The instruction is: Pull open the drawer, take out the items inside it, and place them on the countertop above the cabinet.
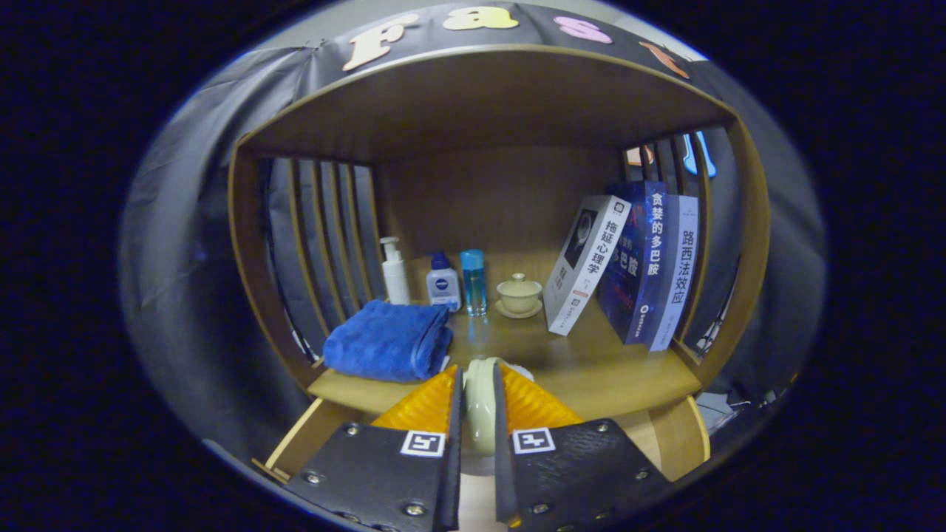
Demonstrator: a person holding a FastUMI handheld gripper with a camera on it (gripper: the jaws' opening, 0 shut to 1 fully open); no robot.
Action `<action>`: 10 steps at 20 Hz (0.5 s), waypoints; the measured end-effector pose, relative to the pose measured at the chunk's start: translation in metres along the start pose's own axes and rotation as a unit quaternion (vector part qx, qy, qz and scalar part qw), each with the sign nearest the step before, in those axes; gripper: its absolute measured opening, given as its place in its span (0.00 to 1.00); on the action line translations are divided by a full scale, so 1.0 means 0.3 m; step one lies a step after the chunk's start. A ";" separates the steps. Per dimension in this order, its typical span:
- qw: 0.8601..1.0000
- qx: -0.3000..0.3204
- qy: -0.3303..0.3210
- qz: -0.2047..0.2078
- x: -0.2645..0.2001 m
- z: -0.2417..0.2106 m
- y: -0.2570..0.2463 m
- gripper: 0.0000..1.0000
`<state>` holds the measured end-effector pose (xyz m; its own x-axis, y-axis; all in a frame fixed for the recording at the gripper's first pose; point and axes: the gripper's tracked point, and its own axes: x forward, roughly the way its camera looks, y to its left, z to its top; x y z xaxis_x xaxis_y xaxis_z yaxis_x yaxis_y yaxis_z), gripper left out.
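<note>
The gripper (477, 384) is gripping a pale green cup (479, 403) between its fingers. A deep blue towel (389, 341) is lying on the light brown wooden countertop (591, 369). A white pump bottle (394, 272), a clear blue bottle (473, 282) and a cream lidded teacup (519, 294) are standing beside white and dark blue books (628, 266).

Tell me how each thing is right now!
tongs: shut on the pale green cup
pale green cup: held on edge, over the countertop's front
blue towel: folded, lying flat
lidded teacup: lid on, on its saucer
books: standing, leaning right
three bottles: upright, capped
</note>
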<state>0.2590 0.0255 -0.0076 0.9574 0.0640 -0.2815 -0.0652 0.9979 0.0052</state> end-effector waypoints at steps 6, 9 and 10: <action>0.999 0.007 0.047 -0.021 0.287 -0.163 -0.063 0.19; 0.999 0.040 0.010 -0.026 0.381 -0.135 -0.067 0.19; 0.999 0.041 0.000 -0.023 0.418 -0.128 -0.068 0.20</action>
<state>0.3697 0.0127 -0.0799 0.9591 0.0172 -0.2827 0.0031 0.9975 0.0712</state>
